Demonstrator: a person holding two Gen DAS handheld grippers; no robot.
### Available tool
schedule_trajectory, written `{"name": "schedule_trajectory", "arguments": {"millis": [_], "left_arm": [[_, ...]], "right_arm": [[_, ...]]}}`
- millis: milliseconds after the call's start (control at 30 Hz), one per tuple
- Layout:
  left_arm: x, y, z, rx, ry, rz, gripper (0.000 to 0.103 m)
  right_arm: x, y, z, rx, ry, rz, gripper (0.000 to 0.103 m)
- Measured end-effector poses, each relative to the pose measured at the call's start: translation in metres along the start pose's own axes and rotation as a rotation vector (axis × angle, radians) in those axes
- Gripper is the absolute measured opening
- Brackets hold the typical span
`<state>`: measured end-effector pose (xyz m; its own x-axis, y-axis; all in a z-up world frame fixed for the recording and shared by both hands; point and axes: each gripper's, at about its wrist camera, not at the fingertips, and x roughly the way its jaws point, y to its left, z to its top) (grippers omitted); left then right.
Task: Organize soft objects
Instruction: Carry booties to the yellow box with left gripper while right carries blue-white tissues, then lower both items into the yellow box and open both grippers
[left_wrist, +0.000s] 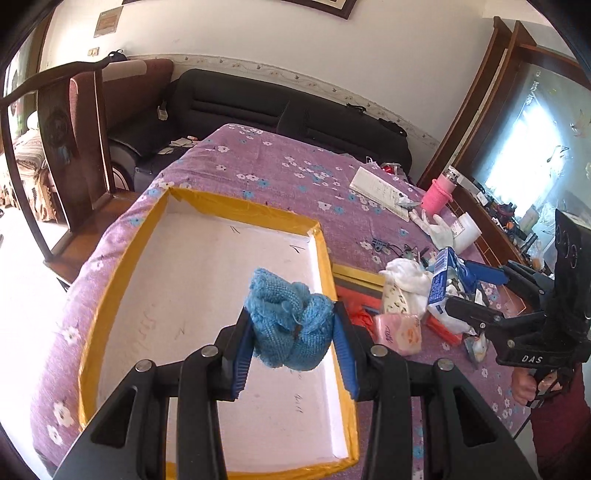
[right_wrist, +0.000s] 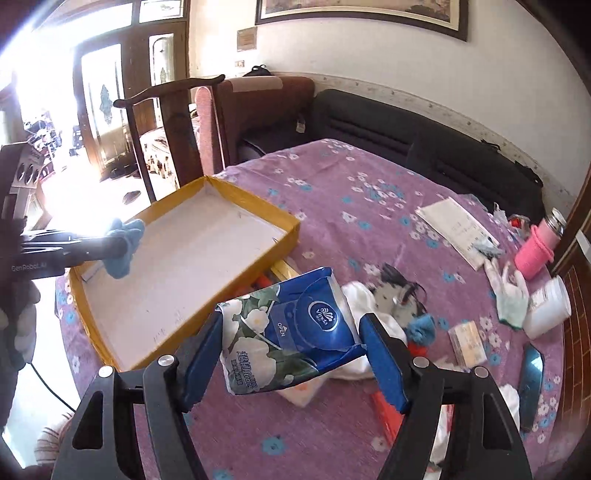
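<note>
While both grippers carry soft items, the tray (left_wrist: 110, 273) waits below.
Your left gripper (left_wrist: 293, 332) clamps the sock (left_wrist: 290, 325) above it; release low. Your right gripper (right_wrist: 291, 341) grips the tissue pack (right_wrist: 291, 332), tray ahead-left.

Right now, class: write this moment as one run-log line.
left gripper: shut on blue knit piece, over yellow-rimmed tray | right gripper: shut on tissue pack, beside tray | tray: nothing inside

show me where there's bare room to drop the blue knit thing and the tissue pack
The white floor of the yellow-edged tray is bare. So is the purple cloth between tray, sofa and paper sheet. Crowded: the heap right of the tray, around the white cloth.
</note>
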<state>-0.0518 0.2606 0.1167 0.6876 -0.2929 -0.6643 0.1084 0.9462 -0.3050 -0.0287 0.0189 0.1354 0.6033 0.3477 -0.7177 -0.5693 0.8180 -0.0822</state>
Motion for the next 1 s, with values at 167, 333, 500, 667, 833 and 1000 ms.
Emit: {"name": "schedule_trajectory", "arguments": {"millis": [167,333,500,667,833,1000], "left_arm": [[0.030,0.034,0.034,-0.040,0.052,0.021,0.039],[0.062,0.063,0.052,-0.096,0.101,0.016,0.039],[0.097,0.073,0.063,-0.129,0.144,-0.003,0.039],[0.126,0.072,0.069,-0.149,0.173,-0.002,0.039],[0.144,0.078,0.079,-0.216,0.167,-0.022,0.062],[0.138,0.081,0.079,-0.268,0.160,-0.038,0.071]], "right_arm": [[0.036,0.037,0.037,-0.080,0.011,0.040,0.079],[0.072,0.059,0.058,-0.136,0.015,0.065,0.079],[0.104,0.070,0.071,-0.173,0.025,0.079,0.079],[0.134,0.072,0.075,-0.201,0.055,0.050,0.079],[0.161,0.058,0.079,-0.195,0.077,-0.033,0.080],[0.161,0.044,0.084,-0.144,0.083,-0.044,0.084]]}}
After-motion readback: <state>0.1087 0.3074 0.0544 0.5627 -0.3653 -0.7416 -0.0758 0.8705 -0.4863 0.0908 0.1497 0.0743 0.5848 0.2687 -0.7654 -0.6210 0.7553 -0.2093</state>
